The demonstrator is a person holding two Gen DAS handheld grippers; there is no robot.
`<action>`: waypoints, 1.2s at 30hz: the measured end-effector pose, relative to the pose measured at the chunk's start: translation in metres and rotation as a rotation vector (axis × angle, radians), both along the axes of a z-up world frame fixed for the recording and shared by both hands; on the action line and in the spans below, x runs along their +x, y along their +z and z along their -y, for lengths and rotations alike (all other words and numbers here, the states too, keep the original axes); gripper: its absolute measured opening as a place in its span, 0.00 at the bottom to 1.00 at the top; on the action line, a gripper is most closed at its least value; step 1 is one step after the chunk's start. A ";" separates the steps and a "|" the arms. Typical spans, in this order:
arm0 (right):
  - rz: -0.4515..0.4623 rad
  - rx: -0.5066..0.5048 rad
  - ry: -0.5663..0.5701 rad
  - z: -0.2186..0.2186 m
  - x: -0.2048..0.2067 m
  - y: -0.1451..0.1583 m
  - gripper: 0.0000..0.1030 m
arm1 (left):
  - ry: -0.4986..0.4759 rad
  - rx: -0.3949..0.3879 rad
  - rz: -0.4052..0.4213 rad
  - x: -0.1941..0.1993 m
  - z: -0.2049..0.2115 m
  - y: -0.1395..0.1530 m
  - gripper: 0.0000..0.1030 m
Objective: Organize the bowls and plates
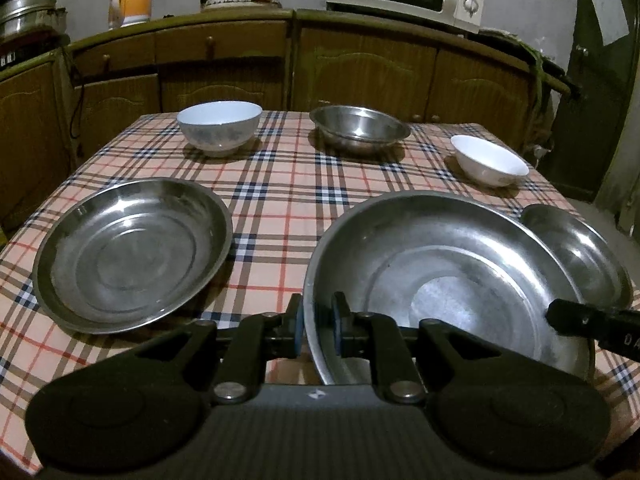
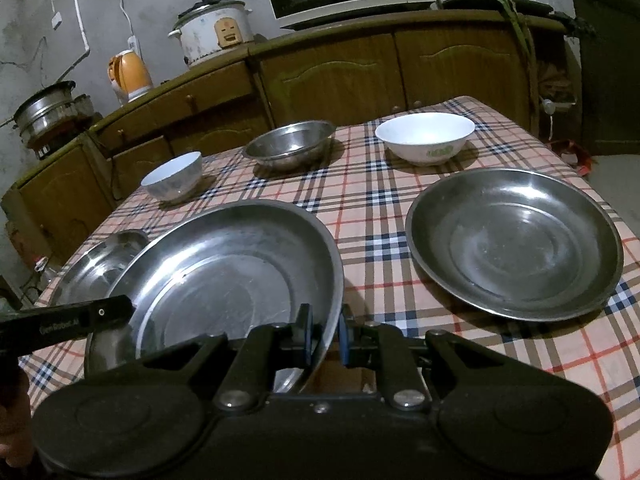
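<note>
- Large round stainless-steel plate [image 1: 440,272]: held over the near middle of the checked pink tablecloth [image 1: 280,184], gripped at both sides
- Left gripper [image 1: 318,320]: blue pads pinching the plate's left rim
- Right gripper [image 2: 324,328]: jaws pinched on the plate's right rim
- Second steel plate [image 1: 132,256]: flat on the cloth, left of the held one
- Third steel plate [image 2: 516,240]: flat on the cloth, to the right
- Far row, left to right: white bowl with blue pattern [image 1: 218,128], steel bowl [image 1: 360,128], white bowl with green motif [image 2: 424,136]
</note>
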State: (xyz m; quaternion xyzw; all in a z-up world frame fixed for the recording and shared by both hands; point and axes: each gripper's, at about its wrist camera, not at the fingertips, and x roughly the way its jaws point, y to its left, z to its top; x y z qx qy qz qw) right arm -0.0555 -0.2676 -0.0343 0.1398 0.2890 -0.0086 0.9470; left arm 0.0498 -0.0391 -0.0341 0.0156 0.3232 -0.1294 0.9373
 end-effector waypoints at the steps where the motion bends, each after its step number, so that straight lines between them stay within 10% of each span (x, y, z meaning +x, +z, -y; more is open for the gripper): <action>1: -0.001 -0.001 -0.001 0.000 0.002 -0.001 0.17 | 0.000 0.003 0.000 0.001 0.001 -0.001 0.15; 36: -0.056 -0.022 -0.040 0.010 0.077 -0.023 0.20 | 0.025 0.067 -0.043 0.061 0.025 -0.017 0.18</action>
